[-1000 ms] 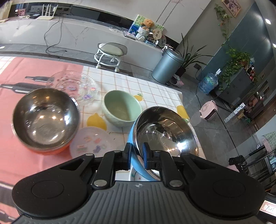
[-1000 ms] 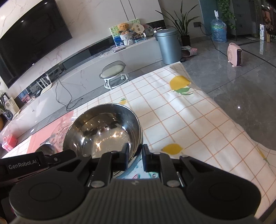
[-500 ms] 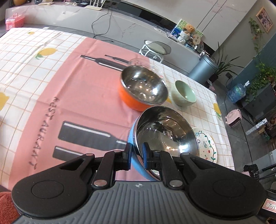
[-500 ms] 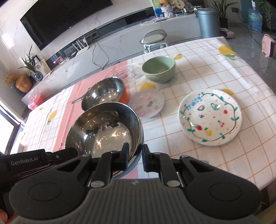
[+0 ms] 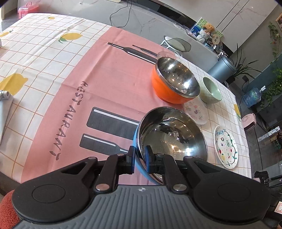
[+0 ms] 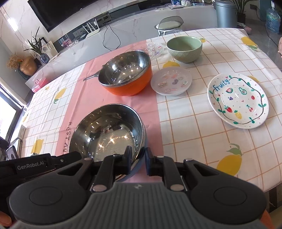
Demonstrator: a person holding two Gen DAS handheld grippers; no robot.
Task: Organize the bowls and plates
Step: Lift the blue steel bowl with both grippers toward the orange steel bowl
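Note:
Both grippers pinch the rim of a blue steel-lined bowl (image 5: 171,136), which also shows in the right wrist view (image 6: 109,130). My left gripper (image 5: 140,159) is shut on its near rim. My right gripper (image 6: 138,159) is shut on its right rim. The bowl hangs over the pink cloth near the table's front. Beyond it stand an orange steel-lined bowl (image 6: 126,80), a green ceramic bowl (image 6: 184,48), a small white sticker plate (image 6: 171,81), a fruit-painted plate (image 6: 238,100) and a clear glass plate (image 6: 155,48).
A pink restaurant-print cloth (image 5: 98,84) lies over the lemon-check tablecloth (image 6: 202,126). The table's right edge runs past the fruit plate. A stool (image 6: 169,24) and a grey bin (image 6: 225,13) stand on the floor beyond the table.
Both grippers have carried the blue bowl back toward the table's near side. The other dishes now lie farther ahead.

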